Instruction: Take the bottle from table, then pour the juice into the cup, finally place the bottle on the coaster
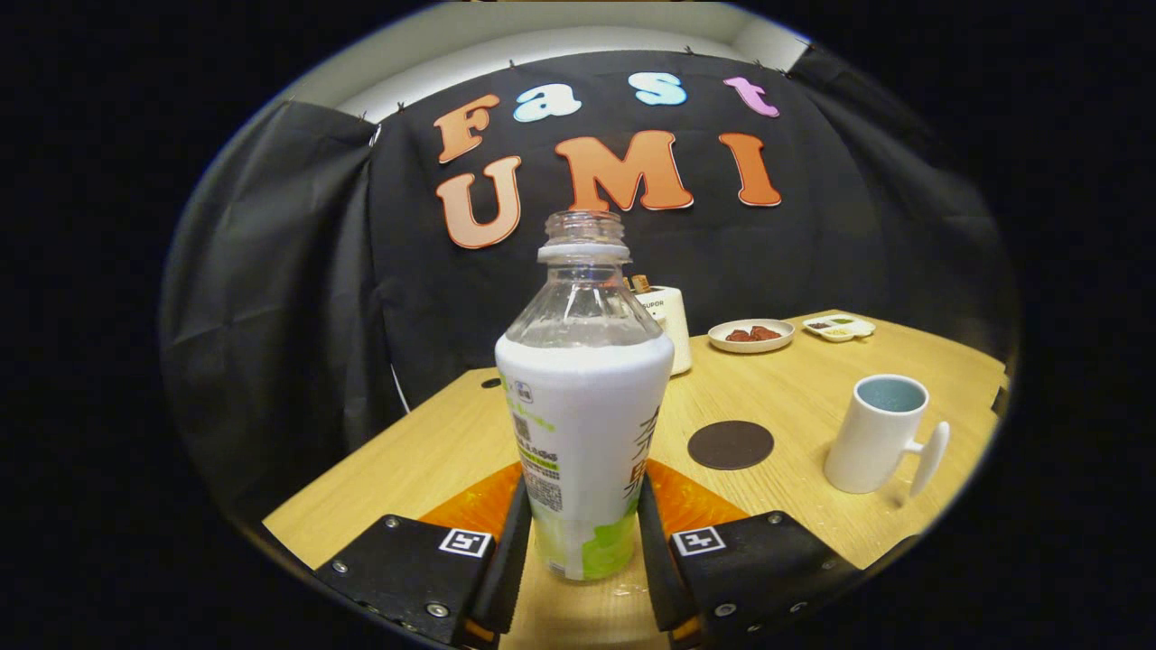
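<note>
1. Between the fingers of the gripper [582, 542] stands the bottle [582, 406], upright on the table [433, 451], its long axis vertical and its open, capless mouth pointing straight up. Both fingers press on the lower part of its label, one on each side, so the gripper is closed around the bottle's base.
2. Beyond the fingers and to the right lies the dark round coaster [731, 444]; further right stands the white cup [878, 433], its opening up and its handle turned to the right, well apart from the bottle.
3. The step in hand looks like the take: the grip sits low, so I would lift straight up and keep the bottle vertical, since an uncapped neck could spill on any early tilt.
4. Carrying rightward over the coaster to the cup, tilt only once the mouth is above the rim.
</note>
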The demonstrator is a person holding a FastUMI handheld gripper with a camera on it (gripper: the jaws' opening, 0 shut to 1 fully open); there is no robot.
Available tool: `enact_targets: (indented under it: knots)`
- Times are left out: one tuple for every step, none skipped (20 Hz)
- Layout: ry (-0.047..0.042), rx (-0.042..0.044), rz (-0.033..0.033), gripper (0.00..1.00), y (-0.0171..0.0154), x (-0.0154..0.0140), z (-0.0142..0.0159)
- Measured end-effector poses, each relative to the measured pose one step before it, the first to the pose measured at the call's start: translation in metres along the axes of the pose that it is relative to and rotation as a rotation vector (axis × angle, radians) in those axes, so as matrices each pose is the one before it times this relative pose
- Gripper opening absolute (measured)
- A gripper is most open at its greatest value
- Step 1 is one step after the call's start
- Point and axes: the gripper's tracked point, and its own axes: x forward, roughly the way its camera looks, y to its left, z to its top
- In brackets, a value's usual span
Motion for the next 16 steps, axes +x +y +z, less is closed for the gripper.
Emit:
enact_targets:
  knots:
    - [-0.00298,0.04956,0.01542,0.58,0.00274,0.00223,0.00327]
    - [-0.01076,0.05363,0.0143,0.58,0.00162,0.00111,0.00524]
    - [-0.00966,0.05824,0.0178,0.58,0.00164,-0.00056,0.00258]
    - [-0.01105,0.056,0.01563,0.58,0.00097,0.00004,0.00404]
    - [-0.0098,0.05309,0.01208,0.58,0.00093,0.00011,0.00604]
    - [-0.00901,0.04818,0.00872,0.58,-0.00072,0.00204,0.00597]
    - [-0.01122,0.04546,0.00627,0.58,-0.00088,0.00261,0.00516]
    - [-0.00576,0.04223,0.00537,0.58,-0.00102,0.00178,0.00419]
    - [-0.00854,0.03805,0.0037,0.57,-0.0008,0.00007,0.00243]
    - [-0.00492,0.03312,-0.00026,0.57,-0.00319,0.00089,0.0044]
    - [-0.00529,0.03789,0.0009,0.57,-0.00275,0.00077,0.00307]
    - [-0.0054,0.03826,0.00366,0.57,-0.00157,0.0018,0.00322]
    - [-0.00649,0.04239,0.00548,0.57,-0.00075,0.00044,0.002]
    - [-0.00514,0.04275,0.0068,0.57,-0.00078,0.00187,0.00224]
    - [-0.00234,0.04058,0.0029,0.57,-0.00091,0.00112,0.00157]
    - [-0.00451,0.03673,0.0,0.57,-0.00191,0.00006,0.00236]
